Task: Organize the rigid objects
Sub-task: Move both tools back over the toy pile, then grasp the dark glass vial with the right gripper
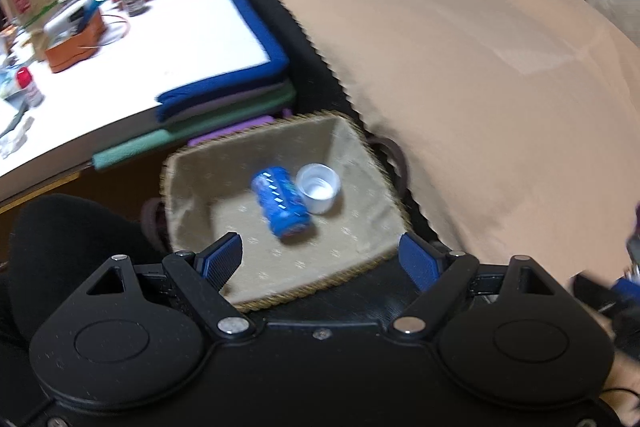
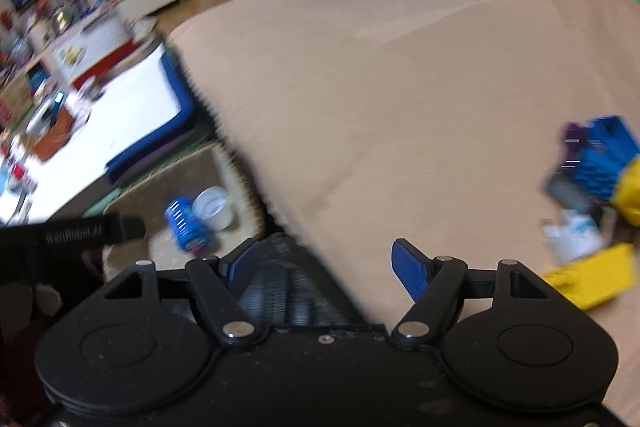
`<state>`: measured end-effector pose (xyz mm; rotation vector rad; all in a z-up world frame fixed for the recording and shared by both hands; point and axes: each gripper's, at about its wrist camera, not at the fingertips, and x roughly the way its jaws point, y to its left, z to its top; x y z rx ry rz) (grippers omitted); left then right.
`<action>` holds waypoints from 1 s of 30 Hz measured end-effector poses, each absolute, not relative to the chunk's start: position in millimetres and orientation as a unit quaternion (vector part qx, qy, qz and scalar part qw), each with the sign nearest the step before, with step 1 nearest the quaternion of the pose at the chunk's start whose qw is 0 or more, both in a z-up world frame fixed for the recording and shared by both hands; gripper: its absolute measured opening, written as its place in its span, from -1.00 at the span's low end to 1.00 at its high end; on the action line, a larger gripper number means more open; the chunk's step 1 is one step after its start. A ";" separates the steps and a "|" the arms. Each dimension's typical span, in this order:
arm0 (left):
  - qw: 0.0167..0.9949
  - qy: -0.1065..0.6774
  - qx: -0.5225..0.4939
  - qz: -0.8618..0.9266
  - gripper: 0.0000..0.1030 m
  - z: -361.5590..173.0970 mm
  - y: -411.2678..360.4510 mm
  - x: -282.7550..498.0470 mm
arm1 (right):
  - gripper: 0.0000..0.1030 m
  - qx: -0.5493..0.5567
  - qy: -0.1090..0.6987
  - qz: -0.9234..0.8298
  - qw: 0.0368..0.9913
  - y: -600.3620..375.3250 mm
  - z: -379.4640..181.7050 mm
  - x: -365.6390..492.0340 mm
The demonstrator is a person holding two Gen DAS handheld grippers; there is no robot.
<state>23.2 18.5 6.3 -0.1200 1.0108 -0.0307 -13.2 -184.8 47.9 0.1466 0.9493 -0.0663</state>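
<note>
Wicker basket (image 1: pixel 276 297) with a cloth liner is the collection bin: a blue can (image 1: pixel 282 203) lies on its side in it, touching a white cap (image 1: pixel 319 187). Left gripper (image 1: pixel 320 259) hangs over the basket, fingers spread wide, empty. Right gripper (image 2: pixel 316 267) fingers also apart, nothing between. Remaining pile of toys (image 2: pixel 592 195) sits on the beige cloth (image 2: pixel 400 87), probably next.

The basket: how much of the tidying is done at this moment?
Done: the blue can and the white cap lie in the basket. In hand: nothing; the left gripper and the right gripper are open and empty. Left: the blurred pile of toys on the beige cloth.
</note>
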 end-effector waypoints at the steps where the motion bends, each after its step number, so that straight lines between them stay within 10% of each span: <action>1: 0.873 0.485 -0.054 -0.020 0.58 5.0 14.0 21.8 | 0.43 0.076 0.448 -0.042 0.890 -195.6 52.8 -19.2; 30: 0.841 0.509 0.053 -0.178 0.59 -15.9 -119.7 -14.6 | 0.38 0.240 0.414 -0.166 0.862 -341.3 42.3 -20.3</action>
